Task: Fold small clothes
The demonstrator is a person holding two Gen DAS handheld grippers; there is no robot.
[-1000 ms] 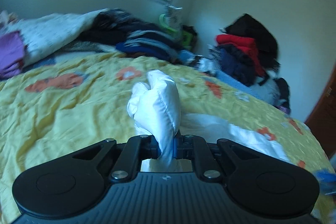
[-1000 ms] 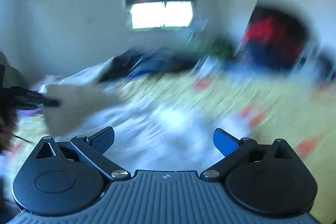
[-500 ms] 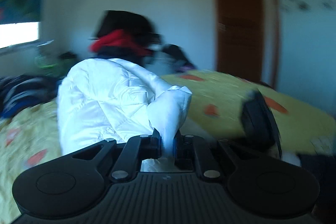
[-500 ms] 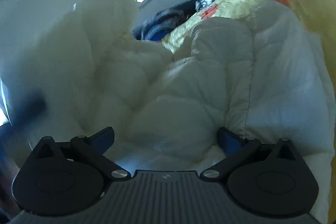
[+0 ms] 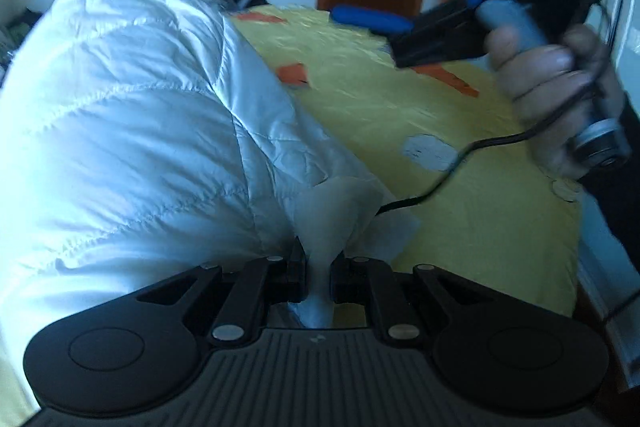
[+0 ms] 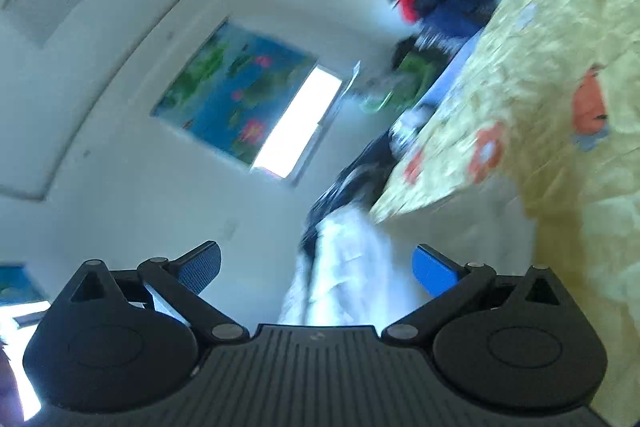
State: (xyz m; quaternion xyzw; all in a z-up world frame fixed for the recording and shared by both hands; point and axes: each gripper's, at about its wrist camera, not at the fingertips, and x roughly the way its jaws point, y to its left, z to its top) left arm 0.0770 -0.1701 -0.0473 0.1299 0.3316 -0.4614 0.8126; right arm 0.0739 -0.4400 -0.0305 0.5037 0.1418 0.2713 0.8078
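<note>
Just one white jacket [image 5: 132,131], pinched by left tool [image 5: 318,273], right tool [image 6: 316,267] spread.

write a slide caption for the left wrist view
Left gripper pinches a white puffer jacket over the yellow bedspread.

White quilted jacket [image 5: 132,115], bunched on bed

My left gripper [image 5: 318,267] is angled down, jaws pinched nearly together on a fold of white fabric. My right gripper [image 6: 316,269] is rolled hard sideways and pointing about level, jaws spread wide with nothing pressed between the blue pads. From the left camera you can see my right hand [image 5: 556,87] wrapped around its handle.
</note>
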